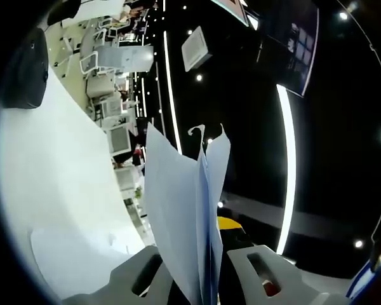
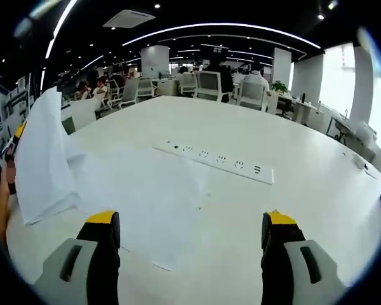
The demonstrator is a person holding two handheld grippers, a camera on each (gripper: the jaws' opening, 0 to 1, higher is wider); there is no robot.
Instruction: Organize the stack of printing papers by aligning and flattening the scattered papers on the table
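My left gripper [image 1: 206, 267] is shut on a sheaf of white printing papers [image 1: 184, 210] that stands up between its grey jaws, the sheets fanning apart at their free end. That same sheaf [image 2: 41, 159] hangs at the left of the right gripper view, lifted off the white table [image 2: 292, 146], with a yellow bit of the left gripper [image 2: 17, 135] behind it. Several loose sheets [image 2: 146, 190] lie flat and overlapping on the table. Above the table's near part my right gripper [image 2: 190, 235] stands open, its yellow-tipped fingers [image 2: 105, 219] wide apart and holding nothing.
A white power strip [image 2: 216, 162] lies across the table beyond the loose sheets. Office chairs [image 2: 206, 82] and seated people line the far edge. One more flat sheet [image 1: 70, 260] and a dark rounded object [image 1: 25, 70] rest on the table in the left gripper view.
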